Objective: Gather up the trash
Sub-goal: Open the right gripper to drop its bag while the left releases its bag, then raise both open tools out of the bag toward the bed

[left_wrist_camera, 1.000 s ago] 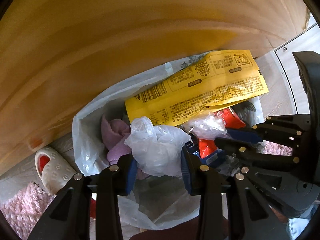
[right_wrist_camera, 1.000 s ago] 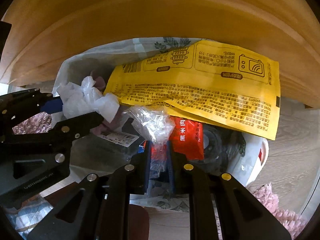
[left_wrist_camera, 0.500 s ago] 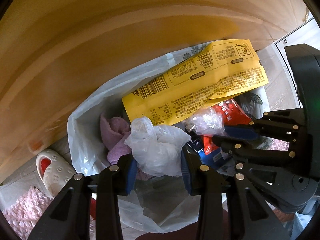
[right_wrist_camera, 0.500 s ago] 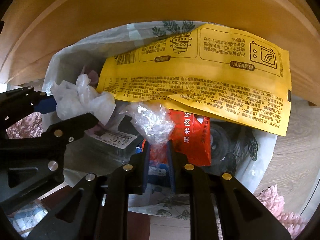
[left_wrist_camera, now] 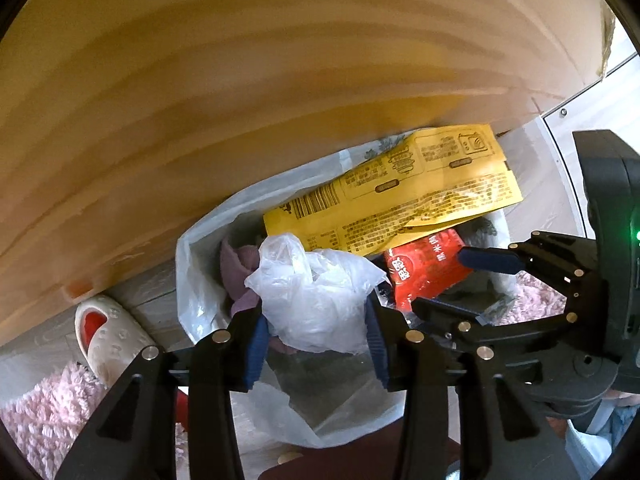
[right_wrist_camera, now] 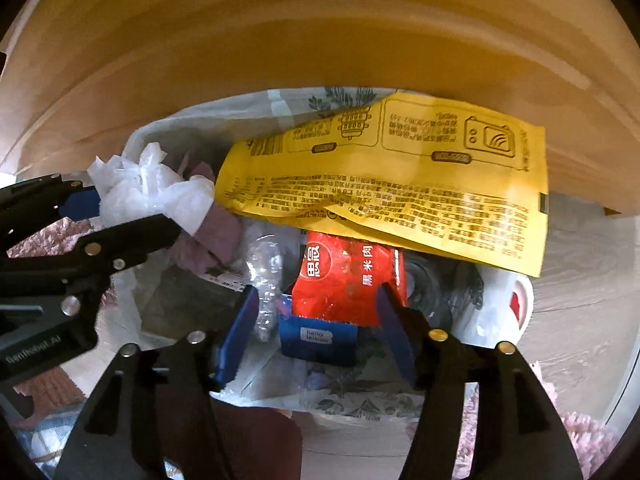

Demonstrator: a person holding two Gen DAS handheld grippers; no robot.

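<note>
In the left wrist view, the left gripper (left_wrist_camera: 316,334) pointed steeply down over the open mouth of a white trash bag (left_wrist_camera: 192,280) that stood on the floor against a wooden board (left_wrist_camera: 240,80). A crumpled white plastic bag (left_wrist_camera: 316,296) sat between its blue pads. The jaws had just been opening a little, but the pads seemed to touch the plastic on both sides, so I judge it was not yet let go; probably it was held above the bag so that it would fall inside. A yellow packet (left_wrist_camera: 400,200) leaned across the far edge of the trash bag, a red wrapper (left_wrist_camera: 424,272) lay under it, and a purple cloth (left_wrist_camera: 236,268) lay at the left edge. A white slipper (left_wrist_camera: 108,336) and a pink rug (left_wrist_camera: 40,412) were on the floor outside the bag, to the left.

In the right wrist view, the right gripper (right_wrist_camera: 316,332) pointed straight down into the same bag. Its jaws had just been opening and stood wide apart, with no pad pressing on anything. A clear crinkled wrapper (right_wrist_camera: 266,276) lay loose just beside the left pad, on the trash, so it seemed released there on purpose. Between the pads were seen the red wrapper (right_wrist_camera: 344,276) and a small blue box (right_wrist_camera: 318,336), both lying in the bag. The yellow packet (right_wrist_camera: 400,192) covered the far edge of the bag.
</note>
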